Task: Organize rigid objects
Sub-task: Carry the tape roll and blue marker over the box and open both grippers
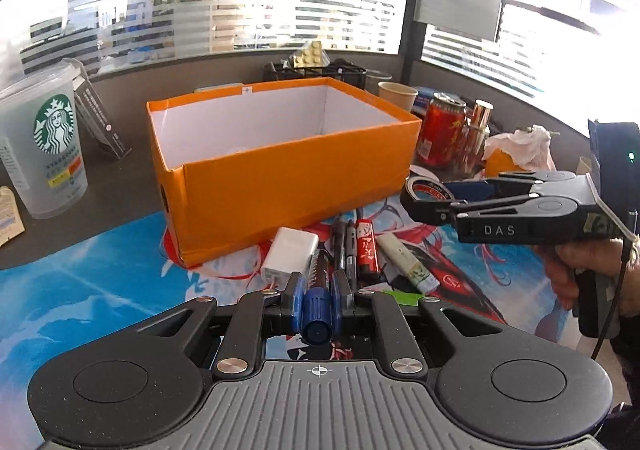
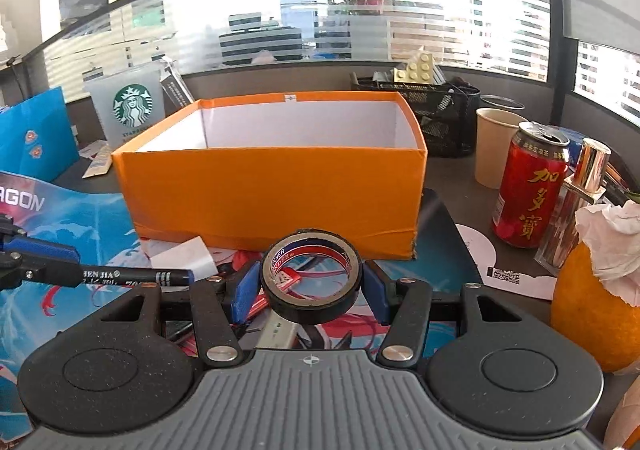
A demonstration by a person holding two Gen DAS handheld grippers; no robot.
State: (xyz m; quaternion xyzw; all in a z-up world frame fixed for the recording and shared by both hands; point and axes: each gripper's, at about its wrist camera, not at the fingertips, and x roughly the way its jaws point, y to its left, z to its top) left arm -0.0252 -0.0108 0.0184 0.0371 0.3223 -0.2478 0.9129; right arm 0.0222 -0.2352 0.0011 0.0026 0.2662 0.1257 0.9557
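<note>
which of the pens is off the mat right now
The blue-capped marker, clamped in the left tool. The two black pens lie on the mat in front of the orange box.

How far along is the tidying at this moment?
Nothing shows inside the orange box yet, though its floor is partly hidden. In hand: the left gripper clamps a blue-capped marker; the right gripper clamps a tape roll. Left: white charger, pens, red lighter.
</note>
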